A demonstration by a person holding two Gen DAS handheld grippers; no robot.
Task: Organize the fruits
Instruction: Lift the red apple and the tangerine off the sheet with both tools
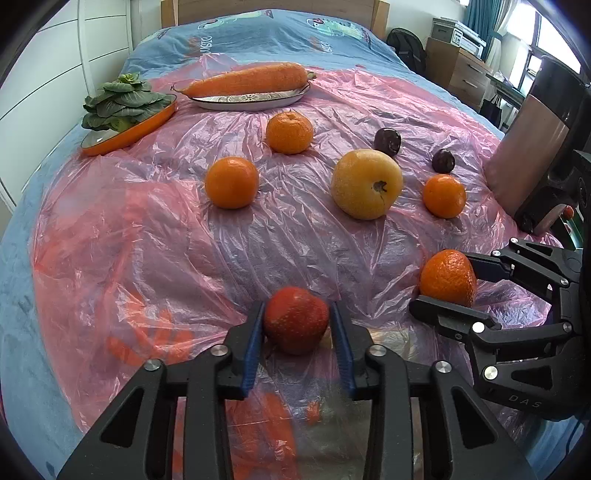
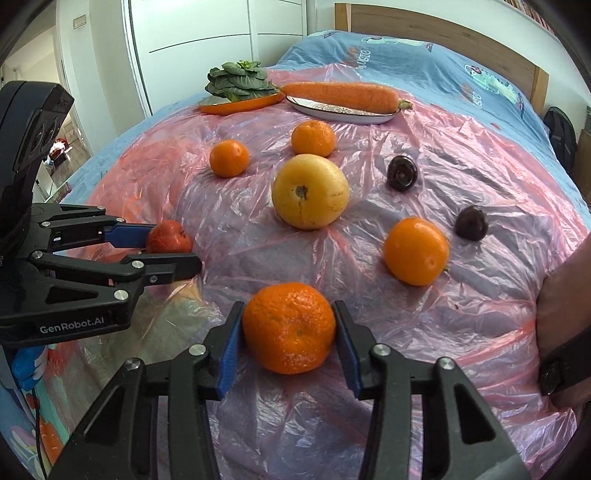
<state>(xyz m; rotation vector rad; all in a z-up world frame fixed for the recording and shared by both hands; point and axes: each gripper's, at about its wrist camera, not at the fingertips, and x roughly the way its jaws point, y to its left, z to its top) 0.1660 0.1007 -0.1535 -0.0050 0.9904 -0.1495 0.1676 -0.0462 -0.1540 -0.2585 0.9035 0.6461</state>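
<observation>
The left hand-held gripper (image 2: 168, 249) bears the white brand "GenRobot.AI" on its black body. The right hand-held gripper (image 1: 448, 282) shows "DAS" on its casing. Beyond the carrot (image 2: 341, 96), the bedcover (image 2: 443, 70) reads "USTC".

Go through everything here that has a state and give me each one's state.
left gripper: shut on the red fruit
right gripper: shut on the mandarin
carrot: lying on the white plate
leafy greens: on the orange dish
yellow fruit: loose on the plastic sheet

Crinkled glossy plastic sheet (image 1: 295, 229) covers matt cloth bedspread (image 1: 258, 37) (wooden headboard (image 2: 443, 33) behind).
</observation>
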